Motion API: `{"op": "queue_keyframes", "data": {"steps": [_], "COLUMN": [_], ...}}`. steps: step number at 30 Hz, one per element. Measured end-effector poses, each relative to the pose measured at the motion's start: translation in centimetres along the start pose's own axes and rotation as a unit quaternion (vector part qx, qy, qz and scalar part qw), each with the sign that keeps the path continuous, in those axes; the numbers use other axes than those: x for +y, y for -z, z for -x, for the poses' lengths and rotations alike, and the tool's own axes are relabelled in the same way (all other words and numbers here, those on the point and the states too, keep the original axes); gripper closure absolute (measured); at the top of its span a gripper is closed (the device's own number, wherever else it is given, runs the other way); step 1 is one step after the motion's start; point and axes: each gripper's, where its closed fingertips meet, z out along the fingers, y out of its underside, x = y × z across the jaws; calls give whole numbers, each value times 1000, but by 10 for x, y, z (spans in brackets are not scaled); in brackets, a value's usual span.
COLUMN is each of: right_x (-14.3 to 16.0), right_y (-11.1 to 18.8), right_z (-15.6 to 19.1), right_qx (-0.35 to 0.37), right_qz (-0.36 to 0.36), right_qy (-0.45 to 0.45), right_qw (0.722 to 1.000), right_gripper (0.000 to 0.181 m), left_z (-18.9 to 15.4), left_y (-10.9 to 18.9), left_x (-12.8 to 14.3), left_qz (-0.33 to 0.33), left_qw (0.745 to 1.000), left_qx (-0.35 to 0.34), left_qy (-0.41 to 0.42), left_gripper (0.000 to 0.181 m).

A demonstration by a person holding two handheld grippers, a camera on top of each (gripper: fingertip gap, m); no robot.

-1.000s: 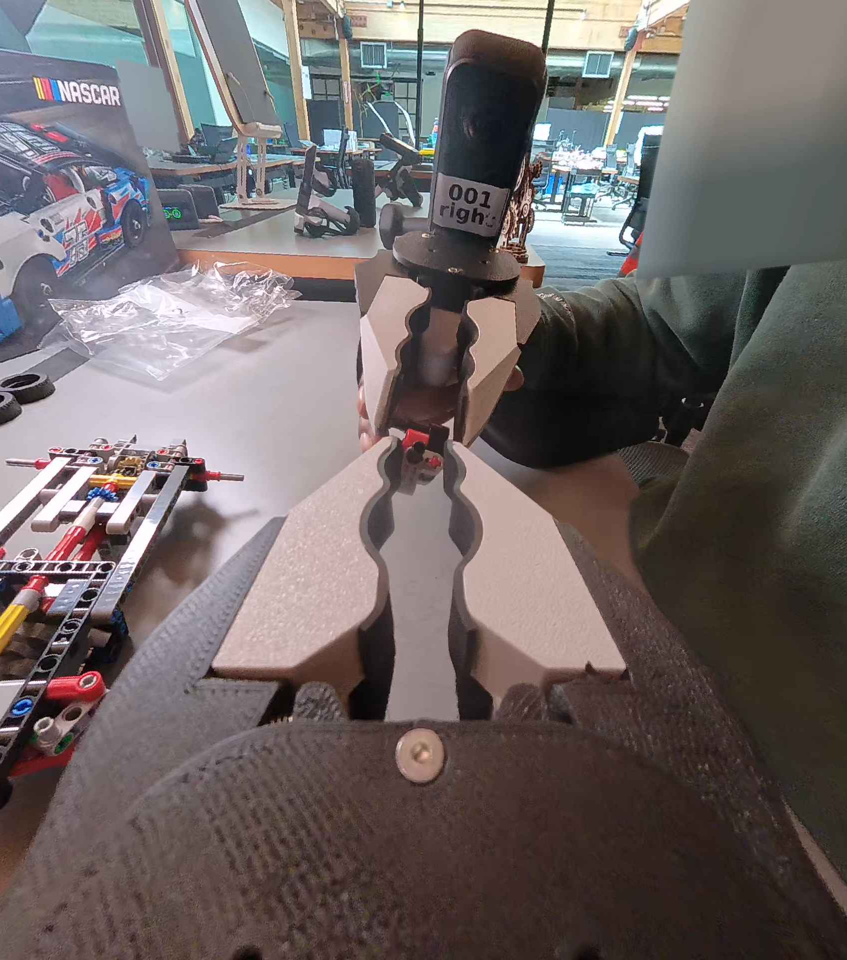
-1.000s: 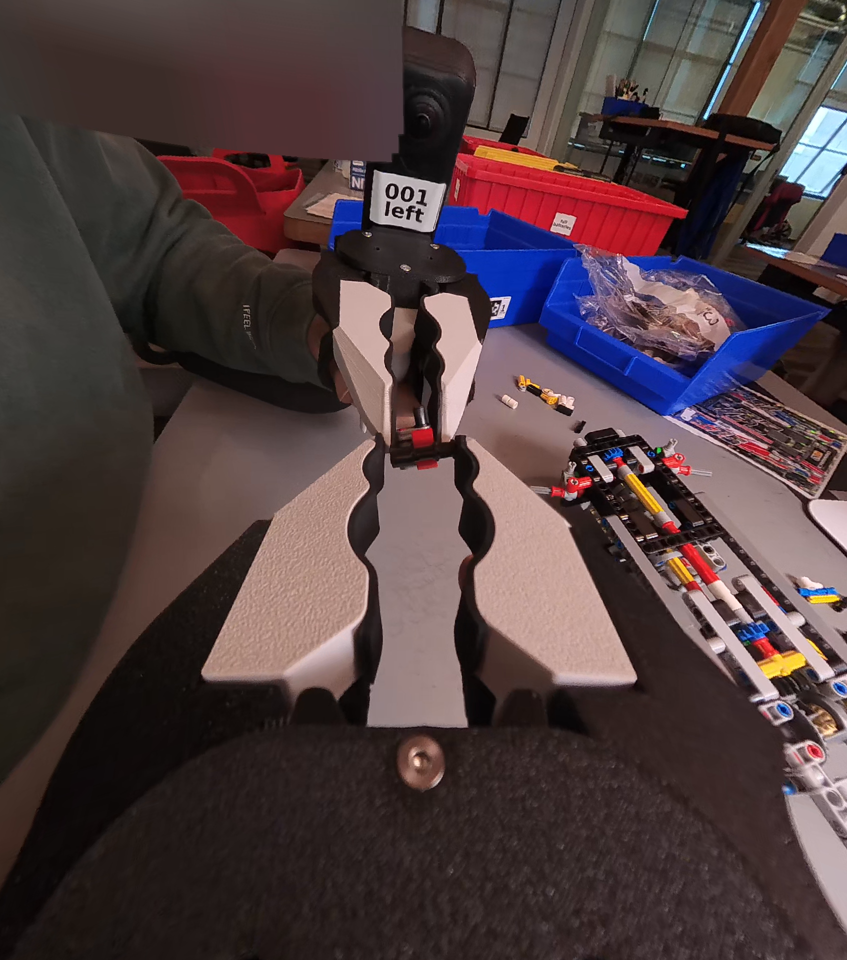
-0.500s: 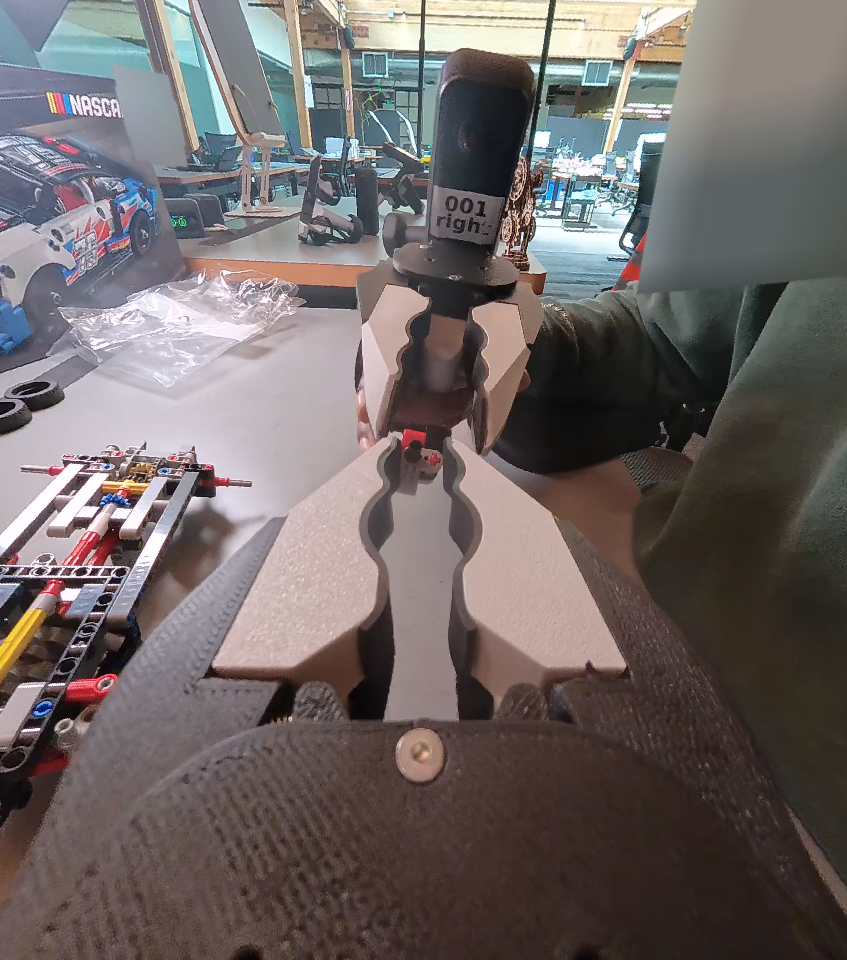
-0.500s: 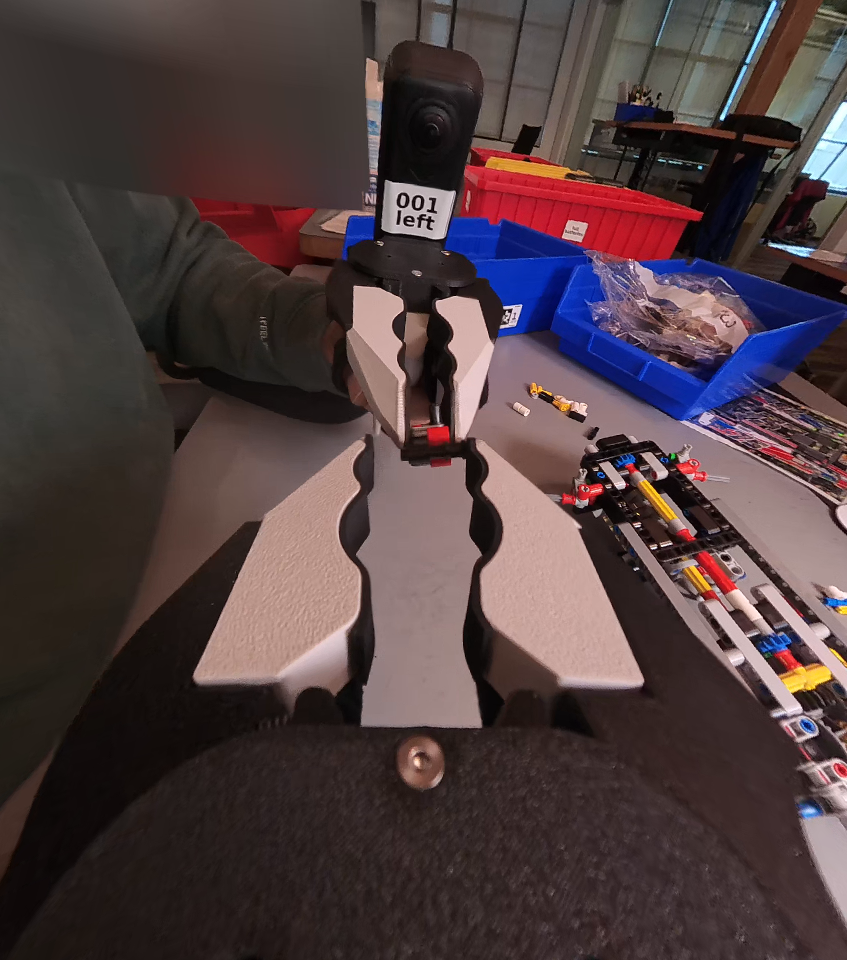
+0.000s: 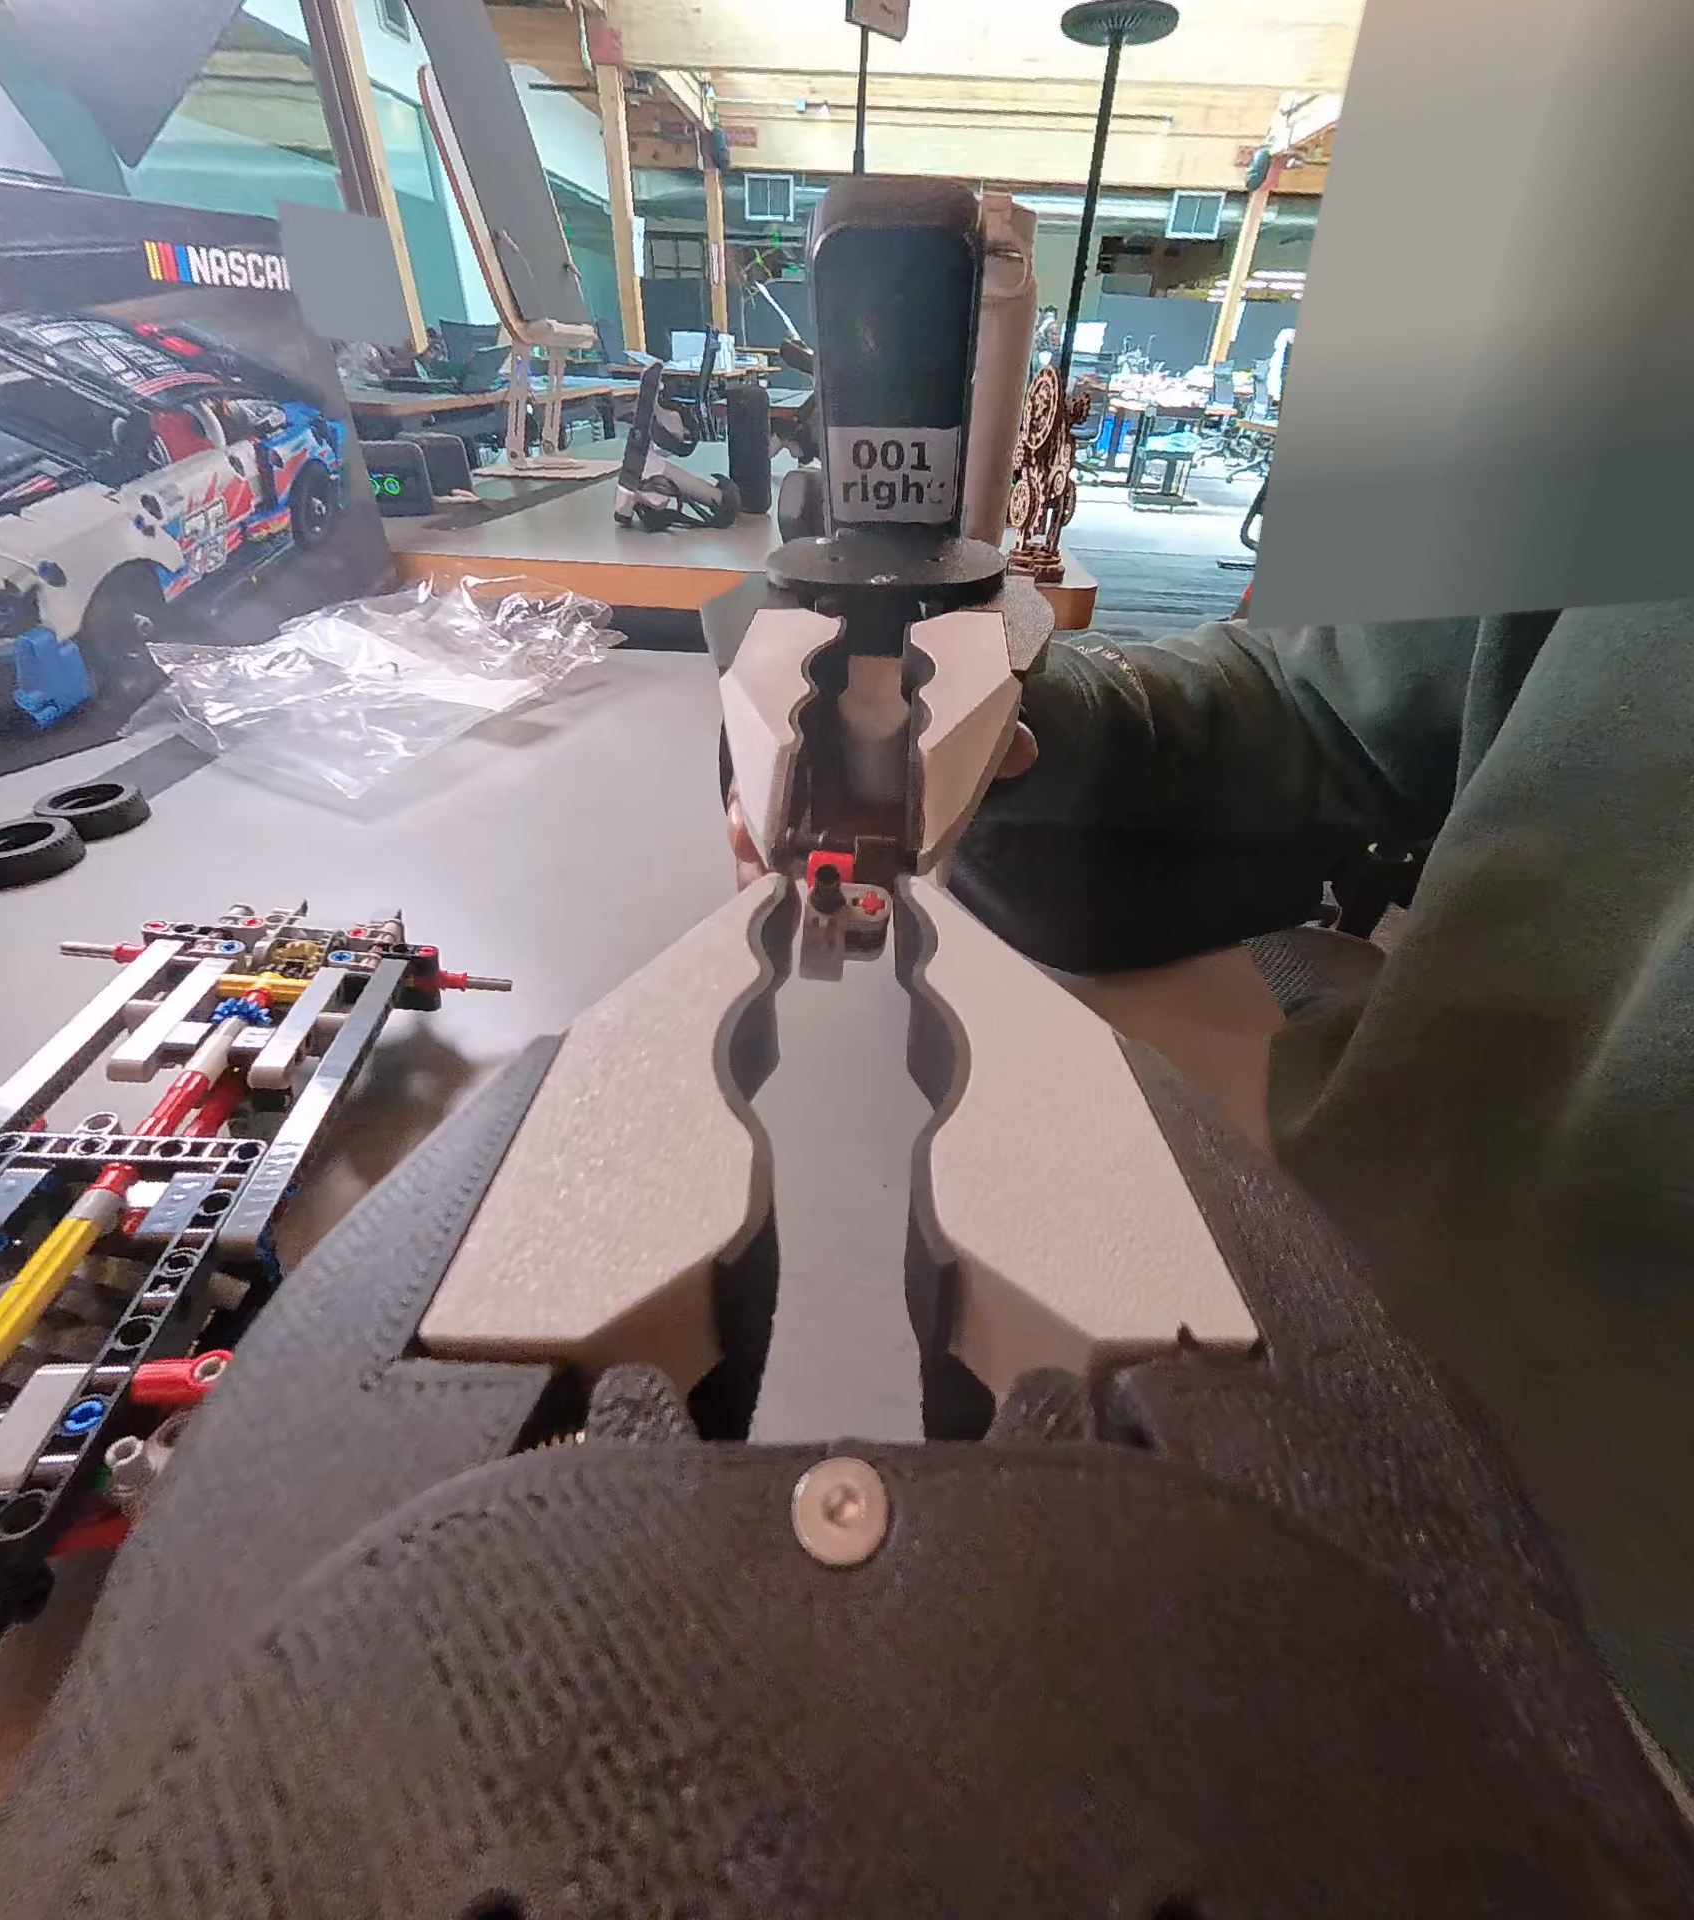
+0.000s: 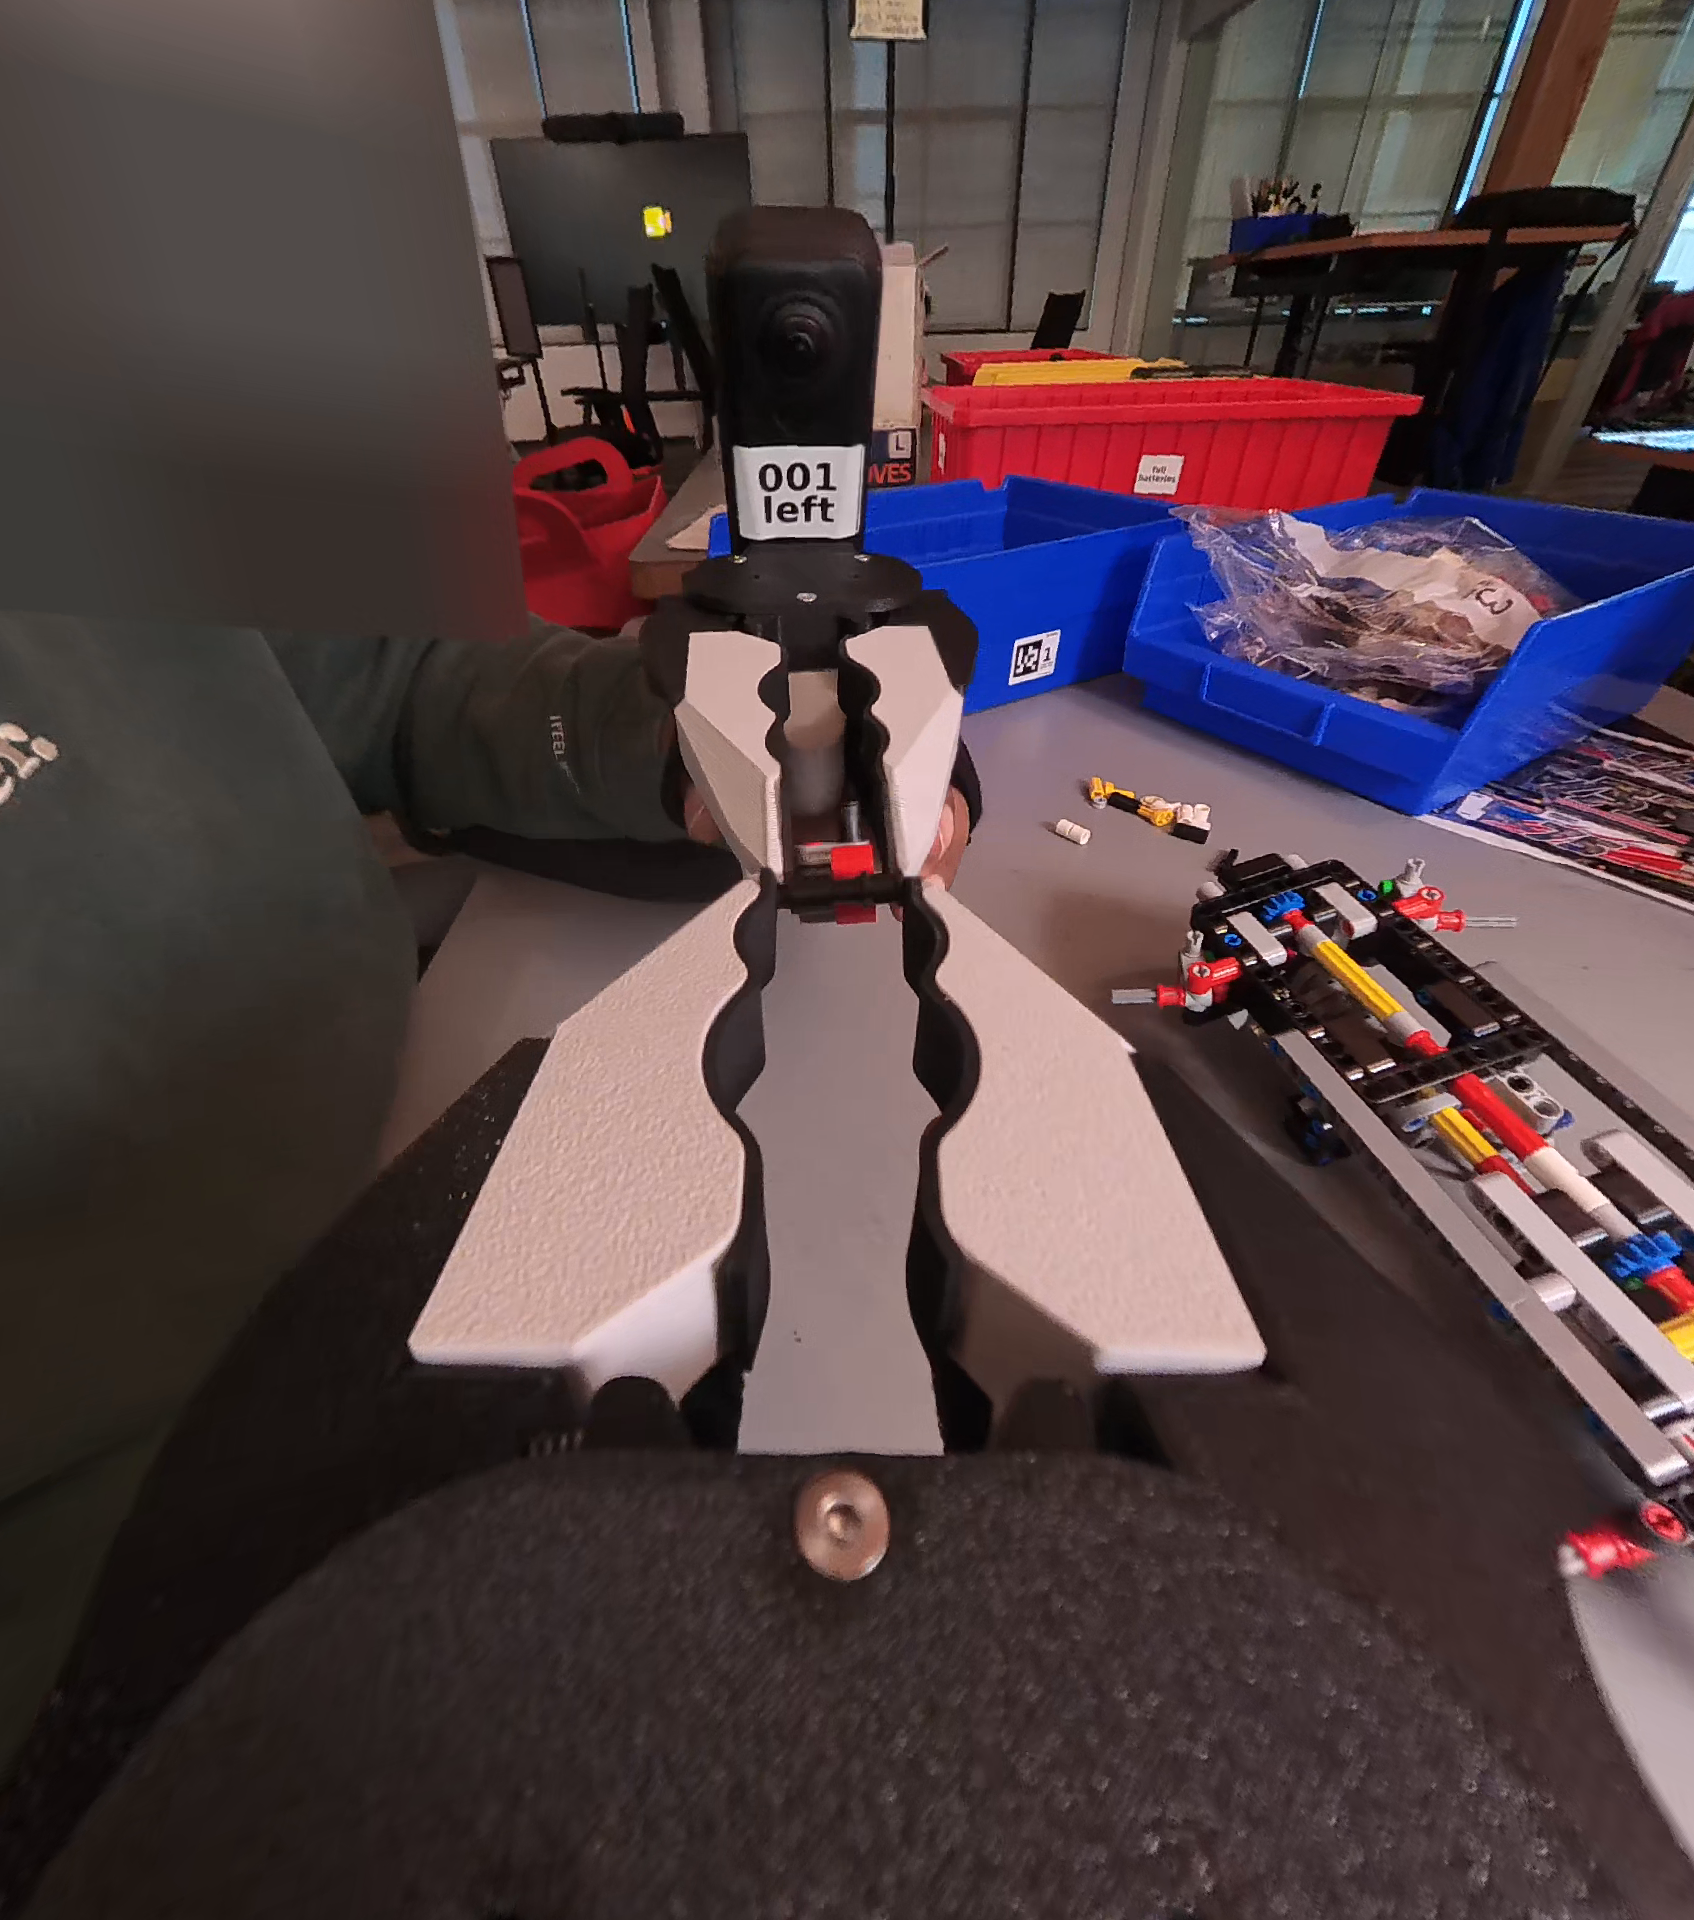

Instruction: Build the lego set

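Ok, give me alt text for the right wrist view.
The right gripper and left gripper meet fingertip to fingertip above a grey table, pinching a small red-and-black lego piece between them. A long lego chassis lies to the right.

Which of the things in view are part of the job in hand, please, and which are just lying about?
In hand: left gripper, right gripper, small lego assembly, chassis.
Lying about: tyres, plastic bags, blue bins, loose pieces.

A grey bench (image 5: 552, 831) stood in an open workshop with timber posts (image 5: 619, 177), distant desks (image 5: 1165, 416), and tall daylit windows (image 6: 1342, 125) behind.
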Motion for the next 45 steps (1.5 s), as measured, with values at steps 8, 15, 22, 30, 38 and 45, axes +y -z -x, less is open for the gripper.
{"op": "queue_keyframes", "data": {"steps": [8,15,22,30,38,45], "right_x": [-5,-1,2,11,19,18], "right_y": [-5,-2,-2,-2,-1,-2], "right_z": [3,8,10,13,16,20], "right_qx": [-6,-24,-9,-10,-24,-29], "right_qz": [-29,-10,16,40,55,53], "right_qy": [-21,-12,25,49,45,53], "right_qw": [999,1000,1000,998,997,997], "right_gripper": [160,158,156,158,159,163], "left_z": [-4,-7,-9,-11,-14,-16], "left_y": [1,1,0,-1,-2,-2], "left_x": [-3,0,3,13,20,20], "left_qz": [1,14,20,40,54,56], "left_qw": [1000,999,997,994,992,992], "left_qx": [10,31,49,66,81,84], "left_qy": [0,22,59,73,82,73], "left_gripper": [167,167,167,166,166,166]}}
